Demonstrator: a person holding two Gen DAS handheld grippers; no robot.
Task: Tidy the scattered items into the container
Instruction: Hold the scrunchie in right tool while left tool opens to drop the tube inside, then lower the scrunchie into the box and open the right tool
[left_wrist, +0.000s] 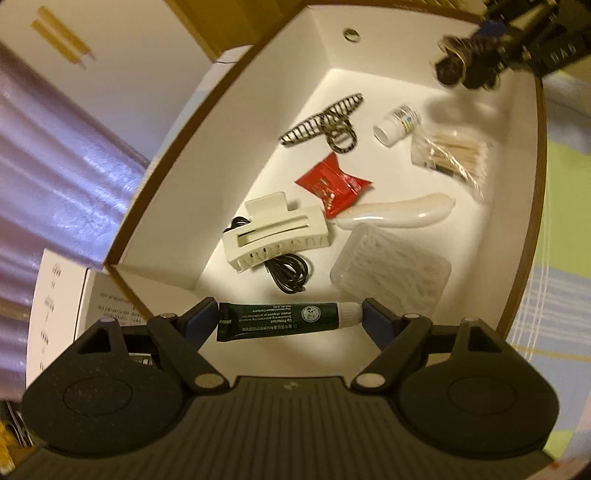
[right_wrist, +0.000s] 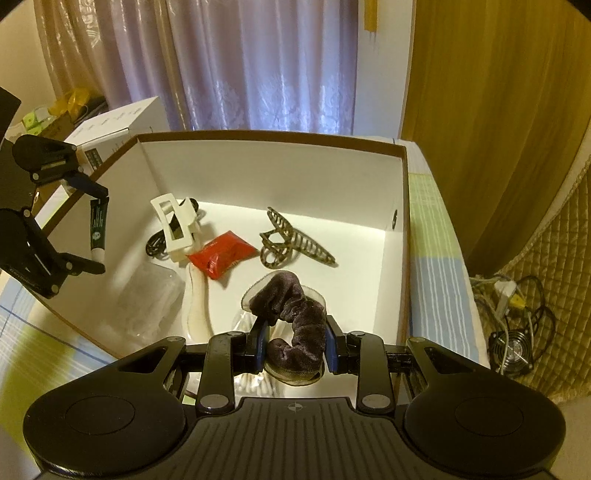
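Over the near-left rim of the white box (right_wrist: 273, 173), left gripper (left_wrist: 290, 321) clamped endwise on a green tube (left_wrist: 280, 320), cap against one finger, crimped end against the other. Above the box's near edge, right gripper (right_wrist: 295, 345) closed on a dark velvet scrunchie (right_wrist: 291, 314). On the box floor: cream claw clip (left_wrist: 275, 236) over a black cord (left_wrist: 290, 275), red packet (left_wrist: 332, 182) at centre, striped claw clip (left_wrist: 323, 123) toward the far wall.
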